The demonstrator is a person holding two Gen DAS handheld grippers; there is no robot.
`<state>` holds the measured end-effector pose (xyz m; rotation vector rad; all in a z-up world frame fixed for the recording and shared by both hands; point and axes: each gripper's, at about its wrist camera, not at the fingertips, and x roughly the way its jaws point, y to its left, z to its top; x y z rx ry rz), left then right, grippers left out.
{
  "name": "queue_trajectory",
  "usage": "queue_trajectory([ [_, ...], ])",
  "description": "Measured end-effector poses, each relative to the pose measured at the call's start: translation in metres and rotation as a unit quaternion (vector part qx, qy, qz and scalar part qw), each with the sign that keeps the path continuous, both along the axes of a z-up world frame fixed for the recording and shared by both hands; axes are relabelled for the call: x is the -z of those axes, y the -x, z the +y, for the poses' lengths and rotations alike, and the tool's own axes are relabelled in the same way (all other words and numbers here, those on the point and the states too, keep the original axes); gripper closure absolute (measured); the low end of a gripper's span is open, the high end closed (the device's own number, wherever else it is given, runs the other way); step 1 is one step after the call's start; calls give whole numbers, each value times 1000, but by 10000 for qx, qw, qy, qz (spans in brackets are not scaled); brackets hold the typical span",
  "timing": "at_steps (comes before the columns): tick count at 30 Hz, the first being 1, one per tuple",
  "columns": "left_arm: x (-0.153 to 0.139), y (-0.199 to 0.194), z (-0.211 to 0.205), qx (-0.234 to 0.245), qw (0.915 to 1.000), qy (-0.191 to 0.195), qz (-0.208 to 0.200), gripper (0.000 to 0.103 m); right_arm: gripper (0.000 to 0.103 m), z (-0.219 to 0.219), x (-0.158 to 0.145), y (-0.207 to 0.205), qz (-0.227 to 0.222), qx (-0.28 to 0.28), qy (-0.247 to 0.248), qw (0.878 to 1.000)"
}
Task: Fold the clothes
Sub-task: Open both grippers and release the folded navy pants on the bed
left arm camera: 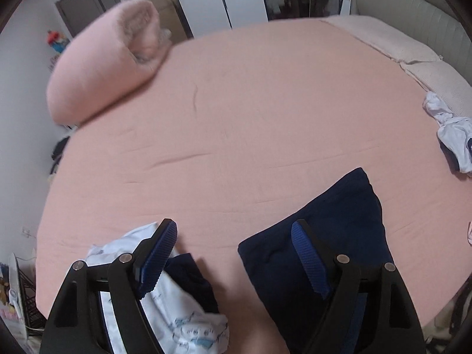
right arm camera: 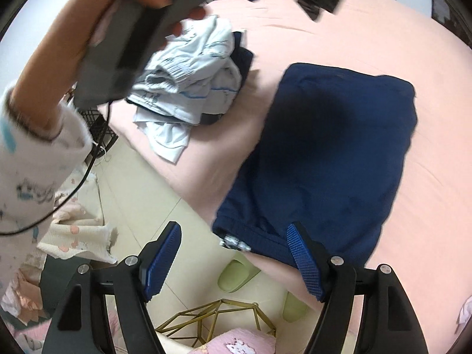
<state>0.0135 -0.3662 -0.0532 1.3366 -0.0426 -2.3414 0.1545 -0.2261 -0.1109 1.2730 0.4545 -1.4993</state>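
A folded navy garment (right arm camera: pixel 324 153) lies flat on the pink bed (right arm camera: pixel 427 177), its waistband at the near edge. My right gripper (right arm camera: pixel 233 236) hangs open above that edge, its right finger over the waistband and its left finger over the floor, with nothing gripped. In the left wrist view the navy garment (left arm camera: pixel 333 236) is at the lower right. My left gripper (left arm camera: pixel 233 233) is open and empty above the bed. Its left finger is over a crumpled light-blue printed pile (left arm camera: pixel 177 309). In the right wrist view a hand (right arm camera: pixel 97 20) holds the left gripper (right arm camera: pixel 283 0) above that pile (right arm camera: pixel 191 82).
A pink pillow (left arm camera: pixel 103 65) lies at the bed's far left. White clothes (left arm camera: pixel 448 135) are bunched at its right edge. Below the bed are green slippers (right arm camera: pixel 236 274), a gold wire frame (right arm camera: pixel 212 318) and a black cable (right arm camera: pixel 88 165) on the pale floor.
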Motion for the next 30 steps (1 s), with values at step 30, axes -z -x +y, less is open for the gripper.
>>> queue_trajectory([
  [30, -3, -123, 59, -391, 9931, -203, 1083, 23, 29, 33, 5, 27, 419, 430, -212, 9980],
])
